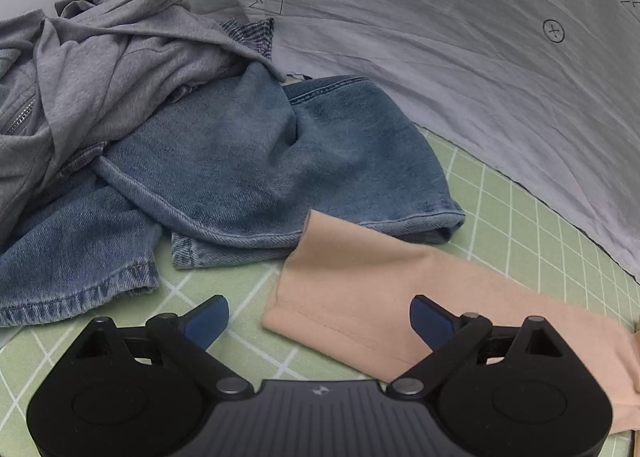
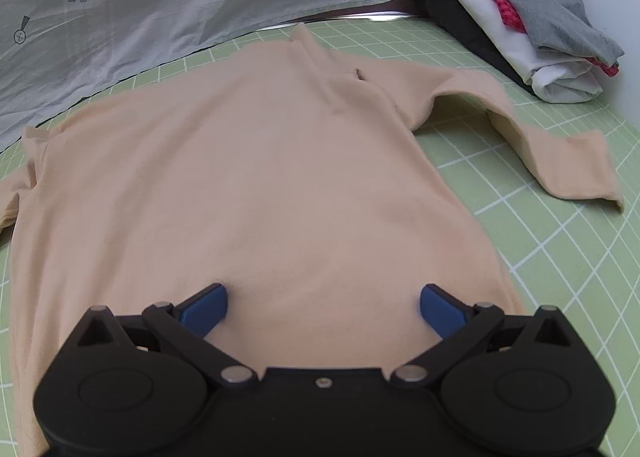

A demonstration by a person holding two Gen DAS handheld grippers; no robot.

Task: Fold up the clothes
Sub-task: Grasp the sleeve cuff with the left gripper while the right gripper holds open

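A peach long-sleeved top lies spread flat on the green grid mat, collar at the far side, its right sleeve bent outward. My right gripper is open, its blue fingertips just above the top's lower body. In the left wrist view the top's other sleeve lies on the mat, its cuff between my open left gripper's fingers, nothing held.
A pile of blue denim and a grey zip garment lies beyond the left gripper. A printed grey sheet covers the back, also in the right wrist view. Folded clothes are stacked at the far right.
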